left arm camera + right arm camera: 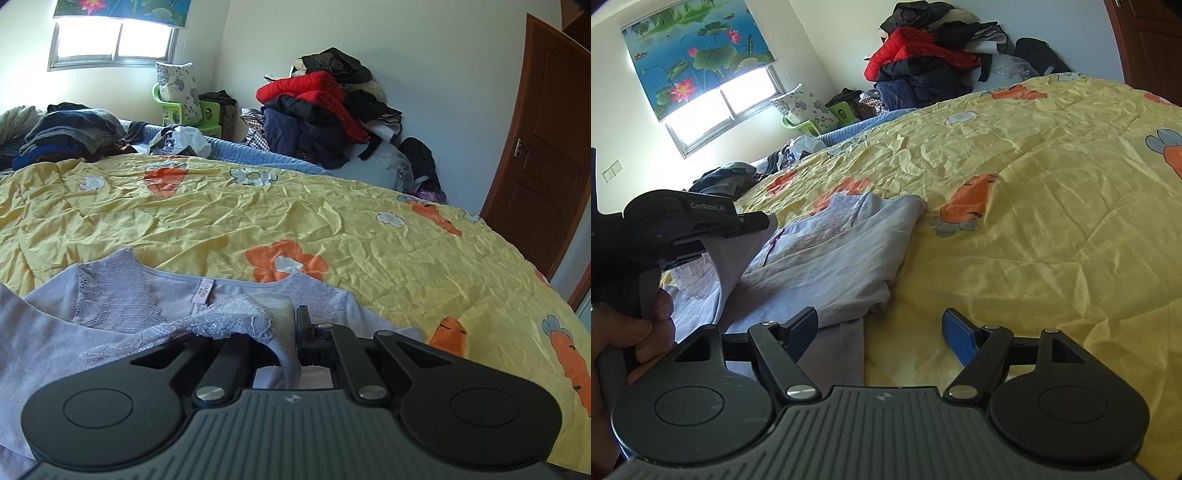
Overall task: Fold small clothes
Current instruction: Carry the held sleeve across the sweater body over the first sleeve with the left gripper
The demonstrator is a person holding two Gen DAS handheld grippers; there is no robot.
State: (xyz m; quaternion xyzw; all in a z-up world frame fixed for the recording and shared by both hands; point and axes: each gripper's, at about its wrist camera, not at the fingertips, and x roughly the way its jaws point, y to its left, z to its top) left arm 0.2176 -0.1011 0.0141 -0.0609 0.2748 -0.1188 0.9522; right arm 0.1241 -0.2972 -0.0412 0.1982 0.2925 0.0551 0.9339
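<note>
**Now your left gripper pinches the lilac garment's lace edge**

Your lilac top [122, 295] lies spread on the near part of the yellow quilt [332, 229], neckline and label facing up in the left wrist view. One lace-trimmed edge [236, 321] of it is lifted off the rest and drawn up to your left gripper [297, 325], whose jaws are closed on the cloth; the fabric drapes over the left finger and hangs between the linkage arms.

From the right wrist view you get the side of that grip: the left gripper [764, 221] is level above the garment, the pale cloth falling from its tip in a slanted sheet down to the bunched body of the top [849, 251]. Your left hand [639, 332] wraps the handle below it. This view alone shows your right gripper [879, 332], jaws wide apart with blue pads [960, 339], holding nothing; its left finger sits over the garment's near hem, its right finger over bare quilt.

Only the left wrist view shows the brown door [543, 147] at the right. Both show the clothes heap [325, 110] with a red jacket against the far wall, and the window [110, 44] under a lotus blind.
</note>
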